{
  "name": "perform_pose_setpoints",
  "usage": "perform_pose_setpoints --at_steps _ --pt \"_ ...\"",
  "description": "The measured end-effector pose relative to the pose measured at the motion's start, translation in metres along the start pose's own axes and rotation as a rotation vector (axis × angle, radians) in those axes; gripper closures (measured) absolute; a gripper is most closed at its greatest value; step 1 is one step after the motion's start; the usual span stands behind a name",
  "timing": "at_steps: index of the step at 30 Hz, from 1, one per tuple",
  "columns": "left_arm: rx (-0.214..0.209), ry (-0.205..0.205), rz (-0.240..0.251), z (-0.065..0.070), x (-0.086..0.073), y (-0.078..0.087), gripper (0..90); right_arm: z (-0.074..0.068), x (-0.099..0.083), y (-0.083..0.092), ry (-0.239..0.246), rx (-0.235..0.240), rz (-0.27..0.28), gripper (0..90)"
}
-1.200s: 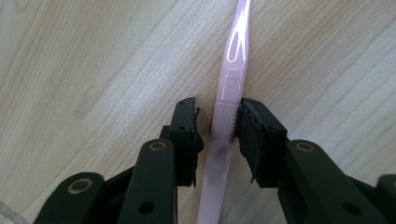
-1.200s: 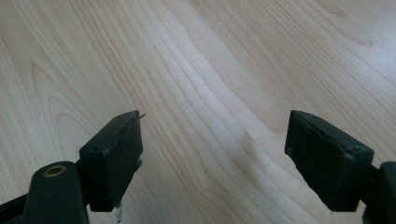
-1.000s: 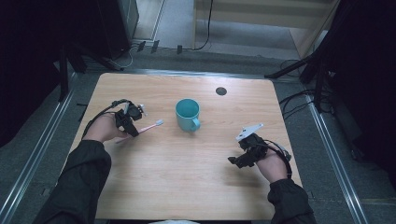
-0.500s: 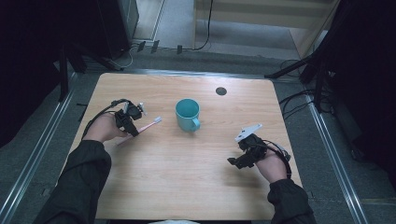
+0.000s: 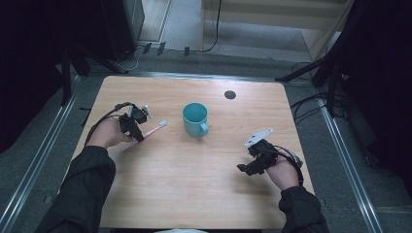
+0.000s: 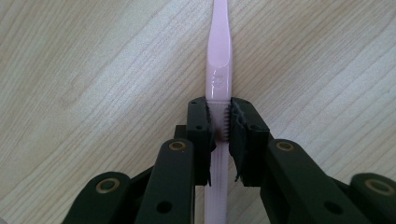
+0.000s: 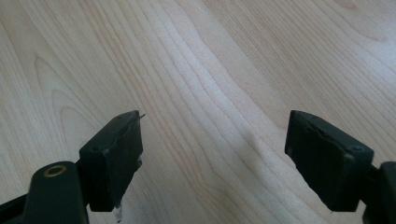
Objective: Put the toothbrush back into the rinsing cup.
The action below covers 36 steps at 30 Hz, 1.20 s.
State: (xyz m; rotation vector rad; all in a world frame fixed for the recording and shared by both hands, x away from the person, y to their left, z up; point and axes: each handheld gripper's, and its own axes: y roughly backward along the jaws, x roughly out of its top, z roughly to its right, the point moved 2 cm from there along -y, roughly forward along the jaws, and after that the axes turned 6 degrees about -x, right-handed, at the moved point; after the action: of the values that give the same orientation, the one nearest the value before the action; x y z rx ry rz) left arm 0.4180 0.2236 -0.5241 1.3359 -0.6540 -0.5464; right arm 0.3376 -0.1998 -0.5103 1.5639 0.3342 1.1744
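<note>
A pink toothbrush (image 5: 151, 131) lies on the wooden table (image 5: 194, 184) left of a teal mug (image 5: 195, 119), its head toward the mug. My left gripper (image 5: 137, 132) is shut on the toothbrush handle (image 6: 219, 93); its jaws have just been closing, and the ribbed pads (image 6: 239, 135) press the handle from both sides. At the table's right side my right gripper (image 5: 244, 167) hovers low over bare wood. Its jaws stand wide apart with nothing between them, and in the right gripper view the gripper (image 7: 212, 154) frames plain table surface.
A small dark round hole (image 5: 230, 94) sits in the tabletop behind the mug. Metal rails run along both sides of the table, and cables lie on the floor at the right. Bare wood stretches between the two hands.
The left gripper's jaws have closed onto the toothbrush handle. Both hands, the mug and the toothbrush stay where they were.
</note>
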Motion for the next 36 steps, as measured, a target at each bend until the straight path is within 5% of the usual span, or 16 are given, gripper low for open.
perform_pose_setpoints --at_steps 16,27,36 --pt "-0.033 0.005 0.105 0.004 -0.003 0.019 78.4 -0.001 0.0 -0.001 0.01 0.003 -0.005 19.5" --pt "-0.065 0.037 0.288 0.004 -0.009 0.045 78.4 -0.001 0.001 -0.001 0.012 0.007 -0.008 19.5" --pt "-0.07 0.037 0.382 0.006 -0.013 0.06 78.4 -0.001 0.002 -0.002 0.017 0.008 -0.009 19.5"
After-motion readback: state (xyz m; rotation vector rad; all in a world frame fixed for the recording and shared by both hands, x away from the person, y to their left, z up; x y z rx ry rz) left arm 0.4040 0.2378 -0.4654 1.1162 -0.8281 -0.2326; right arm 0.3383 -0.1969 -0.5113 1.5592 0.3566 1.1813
